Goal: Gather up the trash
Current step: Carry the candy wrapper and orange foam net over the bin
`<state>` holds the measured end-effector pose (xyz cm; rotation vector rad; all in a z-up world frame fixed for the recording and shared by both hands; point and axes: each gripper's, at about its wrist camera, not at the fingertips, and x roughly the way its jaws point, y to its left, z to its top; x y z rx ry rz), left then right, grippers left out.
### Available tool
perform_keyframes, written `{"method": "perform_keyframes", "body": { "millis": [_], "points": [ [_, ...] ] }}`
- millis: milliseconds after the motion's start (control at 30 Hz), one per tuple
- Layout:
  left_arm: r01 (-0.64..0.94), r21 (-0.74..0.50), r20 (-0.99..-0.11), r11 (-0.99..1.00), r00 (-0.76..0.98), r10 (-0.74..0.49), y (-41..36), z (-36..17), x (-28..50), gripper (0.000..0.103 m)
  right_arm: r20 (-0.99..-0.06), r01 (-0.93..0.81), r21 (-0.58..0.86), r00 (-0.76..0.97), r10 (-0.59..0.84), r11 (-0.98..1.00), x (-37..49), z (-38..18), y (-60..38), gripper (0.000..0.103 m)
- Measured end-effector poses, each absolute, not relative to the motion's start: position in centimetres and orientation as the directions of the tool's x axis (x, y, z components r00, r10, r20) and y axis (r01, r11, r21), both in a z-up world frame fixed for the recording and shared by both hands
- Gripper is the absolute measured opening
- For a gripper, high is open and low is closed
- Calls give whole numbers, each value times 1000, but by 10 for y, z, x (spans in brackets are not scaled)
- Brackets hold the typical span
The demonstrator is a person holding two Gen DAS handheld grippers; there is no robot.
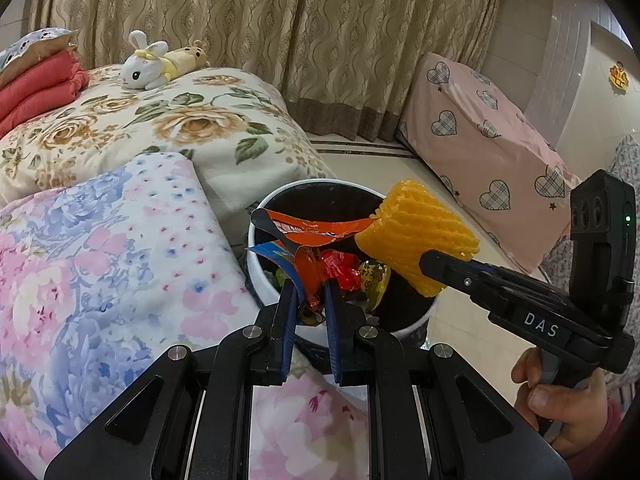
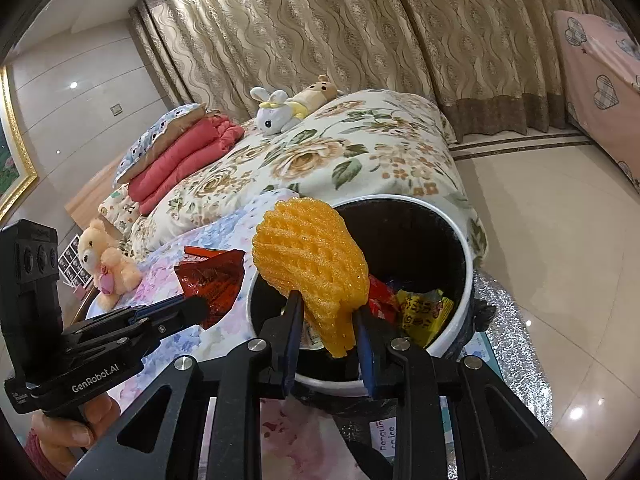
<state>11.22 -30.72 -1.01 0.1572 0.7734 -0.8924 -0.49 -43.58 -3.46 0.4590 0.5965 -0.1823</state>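
On the right tongs, a label reads "DAS".

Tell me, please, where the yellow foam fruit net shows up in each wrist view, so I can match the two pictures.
Left wrist view: the yellow foam fruit net sits right of centre, held in the right claw over the bin's right rim.
Right wrist view: the net sits at centre, pinched in that view's own claw, over the bin's left rim.
Shared landmark: the white-rimmed trash bin, with wrappers inside.
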Motion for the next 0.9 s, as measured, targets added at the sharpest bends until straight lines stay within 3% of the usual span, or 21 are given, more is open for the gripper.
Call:
{"method": "perform_keyframes", "body": {
  "millis": [900],
  "points": [
    [772, -160, -687, 615, 360, -631, -346, -12, 123, 13, -617, 326, 350, 785, -45, 878, 7, -38, -461, 25]
  ]
}}
